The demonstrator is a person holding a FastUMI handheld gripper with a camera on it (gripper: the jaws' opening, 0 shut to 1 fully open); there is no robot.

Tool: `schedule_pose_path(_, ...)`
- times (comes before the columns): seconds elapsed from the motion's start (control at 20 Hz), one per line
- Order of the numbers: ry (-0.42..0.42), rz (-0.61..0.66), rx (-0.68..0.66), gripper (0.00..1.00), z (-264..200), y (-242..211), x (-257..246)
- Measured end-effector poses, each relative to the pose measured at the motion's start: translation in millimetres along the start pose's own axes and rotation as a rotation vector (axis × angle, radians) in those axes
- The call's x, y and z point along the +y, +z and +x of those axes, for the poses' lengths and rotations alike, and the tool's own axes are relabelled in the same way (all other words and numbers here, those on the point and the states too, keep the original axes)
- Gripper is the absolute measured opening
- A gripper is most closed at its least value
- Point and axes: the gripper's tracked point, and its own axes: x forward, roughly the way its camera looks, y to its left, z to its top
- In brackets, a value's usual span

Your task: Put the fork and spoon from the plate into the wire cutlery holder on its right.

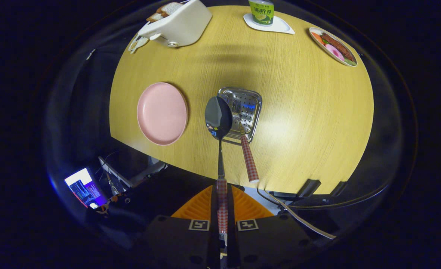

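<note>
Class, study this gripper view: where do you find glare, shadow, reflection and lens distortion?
Gripper view: glare patch on the table right of the cutlery holder; soft shadow band across the table beyond it; the spoon, clamped in the gripper, mirrors surroundings in its bowl; fisheye bends the table edge; the pink plate looks evenly lit.

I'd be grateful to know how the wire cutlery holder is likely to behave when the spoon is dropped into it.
The cutlery holder looks thin, perforated metal, so probably light and apt to shift or tip. The fork already leans out over its rim, loading one side. The spoon, clamped by its handle in the gripper, has a heavy-looking bowl; lowering gently seems wise.
</note>
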Motion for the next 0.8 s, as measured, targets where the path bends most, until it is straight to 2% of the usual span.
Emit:
schedule_pose_path(0.35, -0.064, 0.066, 0.251, 0.12, 9, 13, -15)
schedule_pose_path(0.8, -0.092, 0.116, 0.334, 0.12, 27, 39, -18)
